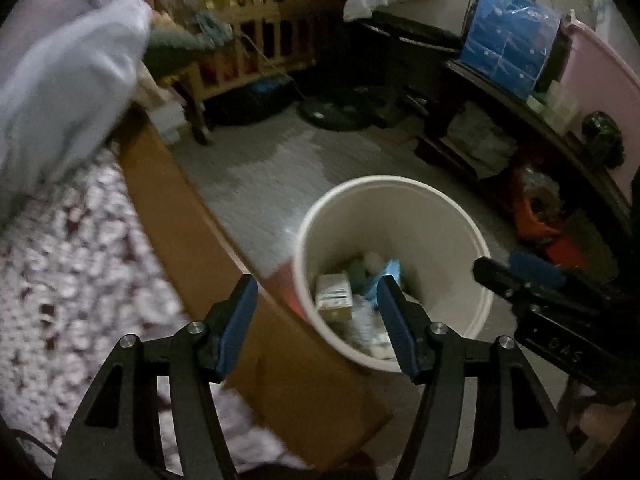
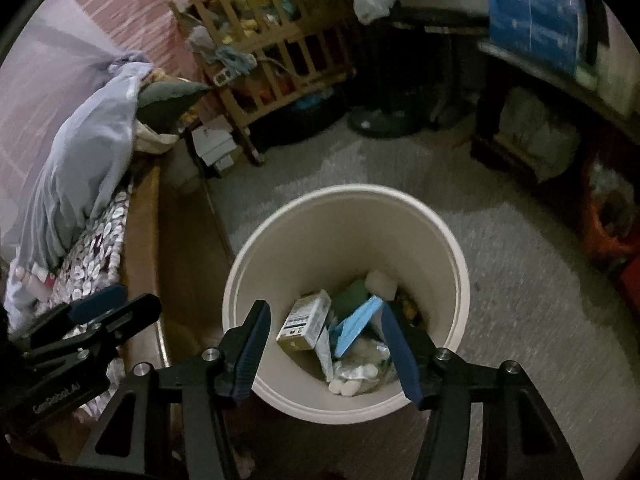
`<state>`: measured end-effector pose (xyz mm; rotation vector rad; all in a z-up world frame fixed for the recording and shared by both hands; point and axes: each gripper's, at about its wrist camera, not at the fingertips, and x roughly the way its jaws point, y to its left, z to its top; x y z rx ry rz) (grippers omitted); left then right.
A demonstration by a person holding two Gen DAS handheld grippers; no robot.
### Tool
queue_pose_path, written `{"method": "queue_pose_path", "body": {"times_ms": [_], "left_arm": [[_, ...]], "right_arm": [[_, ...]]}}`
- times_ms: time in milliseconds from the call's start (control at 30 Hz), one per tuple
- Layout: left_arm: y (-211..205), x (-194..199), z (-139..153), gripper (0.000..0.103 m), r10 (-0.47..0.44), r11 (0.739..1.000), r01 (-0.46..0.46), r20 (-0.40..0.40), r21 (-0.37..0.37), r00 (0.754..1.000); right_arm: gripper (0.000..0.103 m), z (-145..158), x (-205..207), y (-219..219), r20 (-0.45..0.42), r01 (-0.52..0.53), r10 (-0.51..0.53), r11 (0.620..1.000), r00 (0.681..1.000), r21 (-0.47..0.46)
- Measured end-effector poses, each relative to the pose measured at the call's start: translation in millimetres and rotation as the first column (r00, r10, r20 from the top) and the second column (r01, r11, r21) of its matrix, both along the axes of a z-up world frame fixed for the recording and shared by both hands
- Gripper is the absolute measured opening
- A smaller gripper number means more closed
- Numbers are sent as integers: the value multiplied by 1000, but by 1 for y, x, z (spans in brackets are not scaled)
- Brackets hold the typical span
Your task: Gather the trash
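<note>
A cream round bin (image 1: 440,208) (image 2: 280,232) stands on the grey floor beside the bed. Trash lies in its bottom: a small printed carton (image 2: 306,320) (image 1: 334,292), a blue face mask (image 2: 356,324) (image 1: 390,270), a white foam piece (image 2: 380,282) and clear wrappers (image 2: 360,372). My left gripper (image 1: 318,286) hangs open above the bin's left rim, with nothing between its blue pads. My right gripper (image 2: 326,312) hangs open over the bin's mouth, also with nothing between its fingers. Each gripper shows at the edge of the other's view: the right (image 1: 520,276) and the left (image 2: 116,304).
A wooden bed frame (image 1: 168,208) with a patterned cover (image 1: 68,264) and a pale blue cloth (image 1: 68,92) lies to the left. A wooden crib (image 2: 276,40), a fan base (image 1: 336,110), dark shelving (image 1: 500,92) with a blue package (image 1: 512,40) and orange items (image 2: 608,216) ring the floor.
</note>
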<state>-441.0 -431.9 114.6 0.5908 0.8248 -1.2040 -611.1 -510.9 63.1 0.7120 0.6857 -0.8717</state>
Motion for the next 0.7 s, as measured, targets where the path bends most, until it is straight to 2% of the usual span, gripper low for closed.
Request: {"method": "queue_pose_path", "body": {"times_ms": [167, 400, 567, 700], "left_arm": [[35, 11, 26, 61, 61, 994, -62, -9, -87, 998], [66, 12, 64, 61, 110, 973, -96, 55, -211, 992], [84, 11, 81, 61, 121, 956, -99, 63, -276, 991], [92, 13, 89, 61, 131, 948, -107, 58, -301, 990]], "right_arm": [[56, 27, 5, 23, 1, 3, -3, 995, 1000, -99], [57, 63, 7, 53, 26, 12, -7, 976, 1000, -219], [60, 84, 9, 69, 29, 11, -2, 957, 1000, -291], [62, 94, 11, 77, 33, 5, 6, 946, 999, -324]]}}
